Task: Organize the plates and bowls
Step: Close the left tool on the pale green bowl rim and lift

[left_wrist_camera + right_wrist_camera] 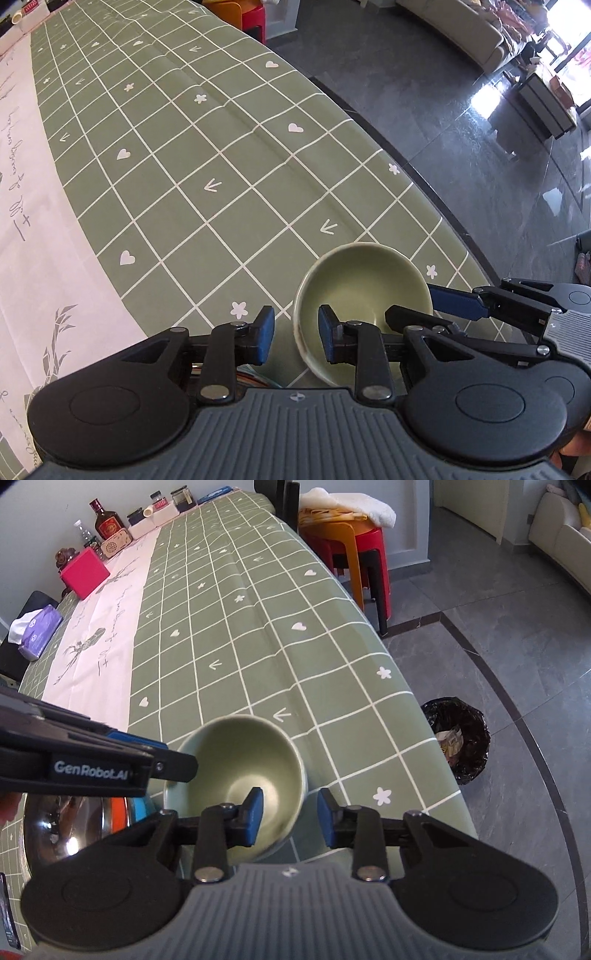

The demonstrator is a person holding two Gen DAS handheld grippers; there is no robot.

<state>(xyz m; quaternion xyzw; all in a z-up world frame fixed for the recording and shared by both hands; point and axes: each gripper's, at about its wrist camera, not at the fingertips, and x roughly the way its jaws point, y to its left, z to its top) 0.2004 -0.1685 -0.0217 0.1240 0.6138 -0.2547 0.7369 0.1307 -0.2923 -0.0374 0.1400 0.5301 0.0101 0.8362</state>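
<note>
While both claws reach down over one pale green bowl near the edge of the bench, each straddles an opposite side of its rim. The left claw has one blue pad inside the bowl and one outside, with a gap showing at the wall, so it stands apart, not yet clamped. The right claw likewise has one pad inside and one outside the near wall, also apart.

The risk, as I judge it, is that two claws closing on opposite walls could pull against each other, tipping the bowl or sliding it off the nearby bench edge onto the grey floor. A shiny metal bowl sits just beside it and could be knocked.

Readable writing: "GenRobot.AI" in white on the left claw's side. Cursive script runs along the pink cloth strip, too distorted to read. A bottle at the far end carries a red label, illegible.
</note>
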